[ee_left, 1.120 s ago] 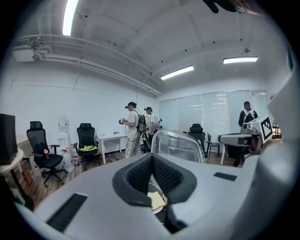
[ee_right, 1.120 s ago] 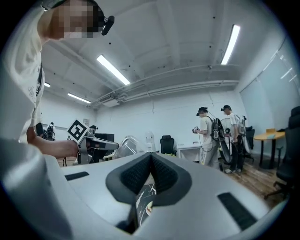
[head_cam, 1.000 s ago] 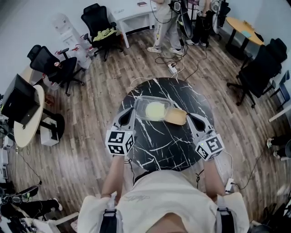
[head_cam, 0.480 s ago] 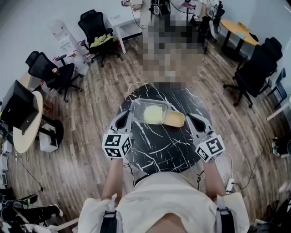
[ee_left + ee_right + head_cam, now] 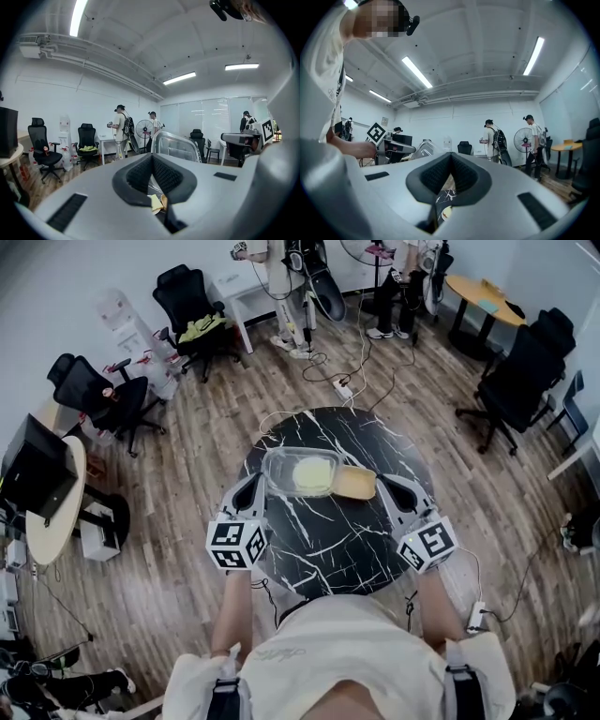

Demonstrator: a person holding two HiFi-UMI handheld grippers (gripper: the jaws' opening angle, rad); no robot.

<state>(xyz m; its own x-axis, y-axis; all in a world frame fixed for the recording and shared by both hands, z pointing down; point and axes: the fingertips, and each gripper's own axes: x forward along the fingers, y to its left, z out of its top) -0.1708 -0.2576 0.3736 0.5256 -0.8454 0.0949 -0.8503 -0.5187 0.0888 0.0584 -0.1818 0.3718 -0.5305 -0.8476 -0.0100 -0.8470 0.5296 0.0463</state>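
Two standing people (image 5: pixel 119 133) at the far wall are seen shifted left and spread further apart (clearest in the right gripper view). A floor fan (image 5: pixel 143 130) is uncovered between them. The left tool (image 5: pixel 249 491) is drawn slightly back on the tabletop (image 5: pixel 328 540).

Box (image 5: pixel 302 472) on table (image 5: pixel 328 542), ahead of and between left gripper (image 5: pixel 249 489) and right gripper (image 5: pixel 395 490), food (image 5: pixel 314 471) in box, lid (image 5: pixel 356 484) touching box's right side, nearer right gripper, chairs (image 5: pixel 92 387) far left of left gripper
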